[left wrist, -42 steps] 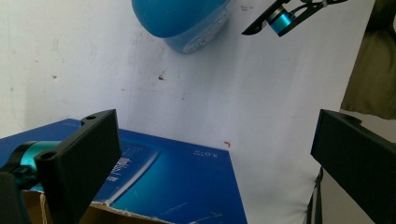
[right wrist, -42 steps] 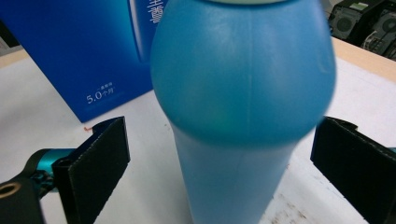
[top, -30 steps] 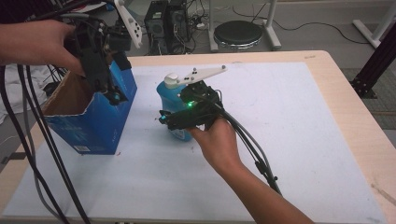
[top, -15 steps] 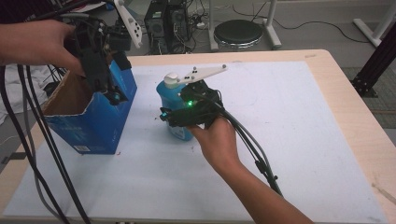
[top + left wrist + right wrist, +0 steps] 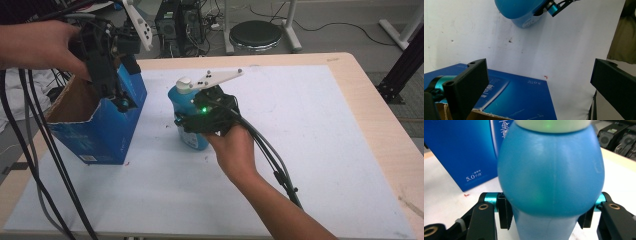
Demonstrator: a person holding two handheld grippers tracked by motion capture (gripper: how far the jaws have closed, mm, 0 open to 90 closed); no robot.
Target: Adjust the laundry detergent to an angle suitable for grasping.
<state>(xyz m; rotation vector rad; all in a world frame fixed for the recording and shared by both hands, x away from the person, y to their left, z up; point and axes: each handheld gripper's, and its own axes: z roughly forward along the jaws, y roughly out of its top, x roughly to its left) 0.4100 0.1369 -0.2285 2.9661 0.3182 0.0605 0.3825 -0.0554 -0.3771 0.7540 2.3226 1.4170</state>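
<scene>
1. The bottle (image 5: 187, 117) stands upright on the white mat (image 5: 310, 150), just right of the blue box (image 5: 102, 132), apart from it by a narrow strip of mat.

2. The right gripper (image 5: 192, 122) comes at the bottle level from the right. Its jaws have just been closing with the bottle between them, and in the right gripper view the pads (image 5: 504, 213) press on the narrow waist (image 5: 544, 226) below the bulge. The grip looks set.

3. The bottle's long axis is vertical and the jaws cross it level, under the widest part. So the bulge sits above the pads and should keep the bottle from slipping down in a lift.

4. The left gripper (image 5: 112, 87) is at the box's right wall near its open top. Its jaws stand wide, with nothing between them in the left gripper view; the box top (image 5: 519, 100) lies below them.

5. The box mouth lies up and to the left of the bottle. The right hand (image 5: 235, 150) is the nearer one, already on the bottle. Judging from this, the coming move is a straight lift along the bottle's axis, then a short carry left over the box wall.
</scene>
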